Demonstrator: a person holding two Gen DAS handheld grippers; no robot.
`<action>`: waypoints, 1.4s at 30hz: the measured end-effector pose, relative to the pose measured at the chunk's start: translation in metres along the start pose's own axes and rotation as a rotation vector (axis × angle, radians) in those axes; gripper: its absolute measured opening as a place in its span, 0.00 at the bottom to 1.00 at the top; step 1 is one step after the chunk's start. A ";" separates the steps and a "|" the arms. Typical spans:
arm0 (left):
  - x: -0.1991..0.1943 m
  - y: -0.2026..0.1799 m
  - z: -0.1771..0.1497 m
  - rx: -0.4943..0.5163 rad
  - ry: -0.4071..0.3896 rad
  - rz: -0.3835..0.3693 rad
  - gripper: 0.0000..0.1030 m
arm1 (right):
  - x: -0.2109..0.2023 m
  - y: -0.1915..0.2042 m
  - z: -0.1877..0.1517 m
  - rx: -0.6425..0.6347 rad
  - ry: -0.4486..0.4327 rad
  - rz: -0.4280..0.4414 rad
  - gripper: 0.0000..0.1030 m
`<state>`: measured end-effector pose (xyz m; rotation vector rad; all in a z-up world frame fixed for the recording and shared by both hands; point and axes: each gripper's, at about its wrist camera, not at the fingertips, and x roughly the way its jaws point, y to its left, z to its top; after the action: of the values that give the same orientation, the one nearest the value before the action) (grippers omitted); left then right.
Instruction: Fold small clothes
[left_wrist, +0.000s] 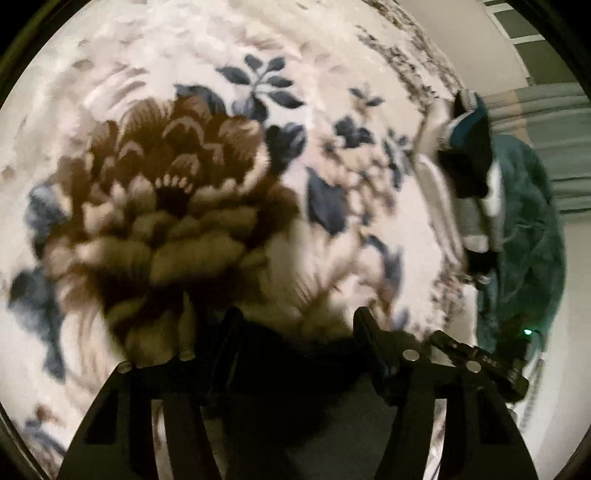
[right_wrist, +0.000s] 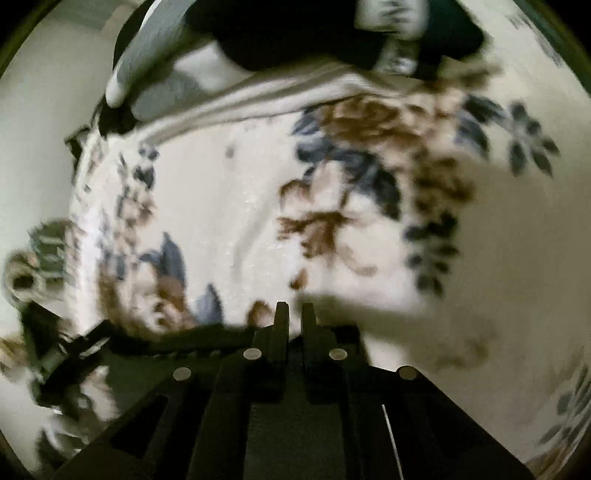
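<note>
A pile of small clothes (left_wrist: 469, 173), black, grey, white and blue, lies at the right edge of a floral blanket (left_wrist: 177, 192); it also shows at the top of the right wrist view (right_wrist: 280, 33). My left gripper (left_wrist: 299, 325) is open, low over the blanket, with nothing between its fingers. My right gripper (right_wrist: 295, 314) has its fingers nearly together, just above the blanket (right_wrist: 229, 206); I see no cloth between them. Both views are blurred.
A dark teal garment or towel (left_wrist: 524, 236) hangs beyond the blanket's right edge. A pale wall and curtain (left_wrist: 546, 118) stand behind. A dark object (right_wrist: 48, 354) lies at the blanket's left edge in the right wrist view.
</note>
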<state>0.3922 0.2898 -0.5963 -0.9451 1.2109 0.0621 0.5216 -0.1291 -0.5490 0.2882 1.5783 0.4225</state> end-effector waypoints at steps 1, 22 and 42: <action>-0.007 -0.005 -0.006 0.018 0.004 -0.011 0.58 | -0.007 -0.005 -0.003 0.008 0.006 0.027 0.27; 0.007 -0.012 0.022 0.060 -0.041 0.220 0.58 | 0.033 0.087 0.011 -0.184 0.010 -0.019 0.44; 0.014 0.036 0.007 -0.108 -0.091 0.019 0.12 | 0.010 -0.015 -0.002 0.084 -0.084 0.027 0.07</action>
<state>0.3850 0.3113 -0.6284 -1.0142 1.1418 0.1851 0.5201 -0.1385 -0.5644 0.3879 1.5132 0.3607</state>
